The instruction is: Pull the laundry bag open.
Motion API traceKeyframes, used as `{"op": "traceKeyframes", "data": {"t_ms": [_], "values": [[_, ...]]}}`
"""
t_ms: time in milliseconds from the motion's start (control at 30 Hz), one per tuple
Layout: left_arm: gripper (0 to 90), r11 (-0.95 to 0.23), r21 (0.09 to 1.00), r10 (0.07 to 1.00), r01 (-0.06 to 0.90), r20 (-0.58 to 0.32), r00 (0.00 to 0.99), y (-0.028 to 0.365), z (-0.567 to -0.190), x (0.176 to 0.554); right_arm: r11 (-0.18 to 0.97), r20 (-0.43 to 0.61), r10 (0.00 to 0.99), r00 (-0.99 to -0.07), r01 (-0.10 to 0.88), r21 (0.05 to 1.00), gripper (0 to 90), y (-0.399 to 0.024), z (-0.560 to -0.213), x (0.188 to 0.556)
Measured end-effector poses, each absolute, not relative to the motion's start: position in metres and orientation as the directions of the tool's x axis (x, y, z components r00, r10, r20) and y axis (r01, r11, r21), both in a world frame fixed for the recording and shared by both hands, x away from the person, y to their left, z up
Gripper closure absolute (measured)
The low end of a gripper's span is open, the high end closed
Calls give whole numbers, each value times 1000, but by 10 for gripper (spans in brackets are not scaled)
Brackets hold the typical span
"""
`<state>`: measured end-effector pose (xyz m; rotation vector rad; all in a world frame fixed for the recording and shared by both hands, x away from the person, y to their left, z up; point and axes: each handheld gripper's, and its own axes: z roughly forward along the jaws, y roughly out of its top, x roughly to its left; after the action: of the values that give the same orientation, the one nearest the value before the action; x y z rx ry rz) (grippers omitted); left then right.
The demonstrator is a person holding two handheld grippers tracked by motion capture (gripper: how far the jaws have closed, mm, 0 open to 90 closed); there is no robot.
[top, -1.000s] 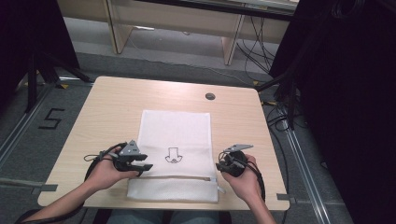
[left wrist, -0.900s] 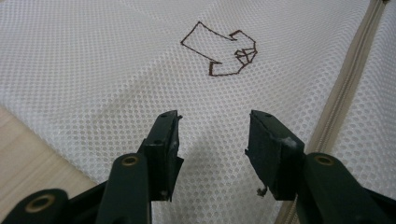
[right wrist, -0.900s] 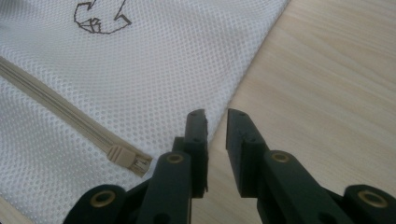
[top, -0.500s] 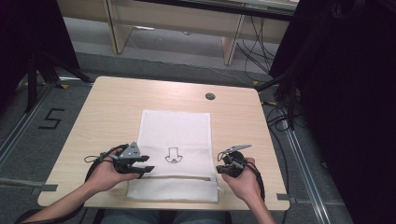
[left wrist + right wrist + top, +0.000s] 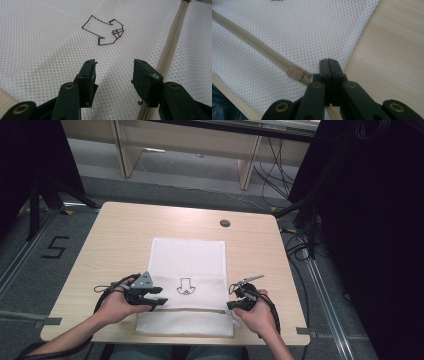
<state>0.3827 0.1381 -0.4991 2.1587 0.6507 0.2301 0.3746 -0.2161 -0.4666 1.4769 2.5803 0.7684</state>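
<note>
A white mesh bag [image 5: 187,260] lies flat on the wooden table [image 5: 120,240], marked with a dark arrow outline [image 5: 184,287]. A beige zipper [image 5: 180,310] runs across its near end. My left gripper [image 5: 160,299] rests at the bag's left edge. Its jaws stand open over the mesh [image 5: 50,37], with nothing between them, and point toward the arrow [image 5: 103,32] with the zipper [image 5: 170,55] to their right. My right gripper [image 5: 231,306] sits at the zipper's right end. The right gripper [image 5: 328,61] is shut, and the zipper slider [image 5: 298,75] lies against its tips. Whether anything is pinched is hidden.
A round dark grommet [image 5: 225,223] sits in the table's far right part. Bare wood [image 5: 392,50] lies right of the bag. On the floor are a taped "5" [image 5: 54,247] at left and cables [image 5: 300,245] at right. Desk legs stand beyond the table.
The right hand has shifted slightly at the bag's right edge by the zipper end. The left hand stays where it was.
</note>
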Motion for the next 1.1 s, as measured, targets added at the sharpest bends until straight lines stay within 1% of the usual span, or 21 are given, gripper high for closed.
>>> {"op": "traceKeyframes", "data": {"t_ms": [33,67,100,133,167,233,300,367,400,433,467,533,600,633,667,733,767,833,867,1033,1100], "values": [[526,-506,779,527,371,-62,848,138,-499,383,413,181,825,-535,790,454,900,-216,-467,375],[525,-508,779,523,367,-60,850,138,-499,383,413,191,826,-530,801,434,900,-215,-468,373],[525,-518,780,515,352,-44,856,138,-498,383,409,202,826,-525,807,426,900,-214,-468,373],[525,-509,780,520,364,-59,852,137,-498,382,415,199,828,-524,811,413,900,-213,-469,372],[525,-510,780,518,362,-57,853,137,-498,382,428,195,820,-539,802,416,900,-213,-471,372],[525,-506,782,520,363,-59,852,135,-497,381,430,196,822,-534,809,402,900,-211,-471,371],[525,-513,785,502,347,-53,863,132,-496,380,439,191,821,-538,808,393,900,-209,-474,371],[525,-512,786,482,346,-71,873,126,-494,380,458,184,814,-550,804,379,900,-207,-478,372],[524,-512,786,482,346,-71,873,126,-494,380,443,196,826,-529,823,357,900,-205,-479,372],[524,-509,788,473,347,-80,877,124,-493,380,443,196,826,-529,823,357,900,-205,-479,372],[514,-522,781,451,342,-87,888,118,-491,381,459,195,813,-549,810,366,900,-206,-481,373],[508,-519,783,431,343,-107,896,108,-489,380,459,196,813,-549,809,367,900,-206,-481,373],[505,-530,780,416,332,-102,904,103,-488,379,453,193,816,-546,809,374,900,-206,-482,372],[505,-552,775,388,307,-87,918,92,-486,378,450,193,818,-542,811,372,900,-205,-482,372],[505,-552,775,388,307,-87,918,92,-486,378,450,193,818,-542,811,372,900,-205,-482,372],[506,-557,777,362,293,-90,928,80,-486,376,451,191,818,-543,811,374,900,-205,-482,372],[509,-571,774,339,273,-81,937,69,-486,375,452,192,817,-543,811,372,900,-205,-482,372],[513,-570,774,334,276,-89,938,64,-486,375,450,191,819,-542,812,372,900,-205,-482,372],[524,-586,768,315,258,-77,946,55,-485,375,449,193,819,-540,813,370,900,-205,-482,372],[561,-597,768,284,230,-65,956,37,-484,376,434,203,828,-523,826,359,900,-206,-481,372],[598,-603,769,267,214,-59,962,28,-483,377,445,210,813,-543,813,376,900,-208,-483,373]]}}
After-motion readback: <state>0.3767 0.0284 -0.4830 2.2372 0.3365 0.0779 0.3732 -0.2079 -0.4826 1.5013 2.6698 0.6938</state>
